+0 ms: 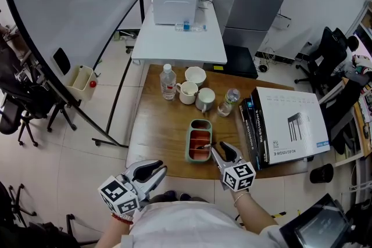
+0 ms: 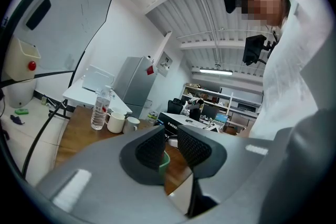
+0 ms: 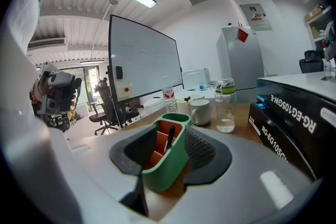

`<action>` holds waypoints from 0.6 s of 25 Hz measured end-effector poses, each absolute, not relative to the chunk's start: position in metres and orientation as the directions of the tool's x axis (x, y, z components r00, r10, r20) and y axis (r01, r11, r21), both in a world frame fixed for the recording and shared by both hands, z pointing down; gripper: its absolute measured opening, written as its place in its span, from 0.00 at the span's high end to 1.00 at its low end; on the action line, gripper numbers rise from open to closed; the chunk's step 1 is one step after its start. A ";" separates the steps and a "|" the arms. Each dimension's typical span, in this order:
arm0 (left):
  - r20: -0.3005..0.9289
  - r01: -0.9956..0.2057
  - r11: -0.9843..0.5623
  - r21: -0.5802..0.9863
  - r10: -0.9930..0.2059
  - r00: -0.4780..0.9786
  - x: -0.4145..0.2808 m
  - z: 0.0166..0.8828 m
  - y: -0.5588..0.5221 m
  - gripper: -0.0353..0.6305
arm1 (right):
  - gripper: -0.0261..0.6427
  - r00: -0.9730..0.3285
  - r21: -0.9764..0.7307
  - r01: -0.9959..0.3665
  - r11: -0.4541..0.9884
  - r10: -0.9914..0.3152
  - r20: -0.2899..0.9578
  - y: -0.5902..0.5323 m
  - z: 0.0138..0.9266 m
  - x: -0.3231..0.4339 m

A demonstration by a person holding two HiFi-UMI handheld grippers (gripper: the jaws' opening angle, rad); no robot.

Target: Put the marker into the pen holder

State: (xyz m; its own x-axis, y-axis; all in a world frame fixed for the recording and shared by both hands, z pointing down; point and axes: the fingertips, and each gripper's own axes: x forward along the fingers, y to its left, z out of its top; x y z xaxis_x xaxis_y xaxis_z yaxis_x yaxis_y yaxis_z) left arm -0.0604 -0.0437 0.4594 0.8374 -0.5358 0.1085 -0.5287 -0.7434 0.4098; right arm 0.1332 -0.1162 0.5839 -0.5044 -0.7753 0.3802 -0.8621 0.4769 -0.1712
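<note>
Standing upright in the green pen holder [image 3: 165, 168], the black marker [image 3: 170, 137] leans in one of the orange compartments, and its top comes a little above the rim. The right gripper [image 1: 222, 152] has its jaws spread wide; the near end of the pen holder is between them, but the pads do not press on it and they do not touch the marker. The left gripper [image 1: 158, 172] hangs near the person's body, at the near edge of the wooden table [image 1: 163, 125]; its jaws stand a little apart with nothing between them. Behind the pen holder there are a water bottle [image 1: 168, 81], two mugs [image 1: 188, 92] and a glass jar [image 1: 229, 101]. A black and white box [image 1: 288, 125] lies to the right.
</note>
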 end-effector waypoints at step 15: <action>0.114 -0.548 -0.734 0.401 -0.554 0.825 -0.064 0.457 -0.039 0.83 | 0.82 -0.495 -0.246 -0.868 0.430 -0.780 0.382 -0.142 0.588 0.136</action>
State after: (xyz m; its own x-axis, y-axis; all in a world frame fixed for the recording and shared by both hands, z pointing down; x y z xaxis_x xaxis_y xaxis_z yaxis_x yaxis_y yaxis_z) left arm -0.0643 -0.0390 0.4568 0.8247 -0.5539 0.1145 -0.5484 -0.7337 0.4011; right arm 0.1363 -0.1417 0.5877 -0.4950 -0.7804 0.3821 -0.8684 0.4304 -0.2461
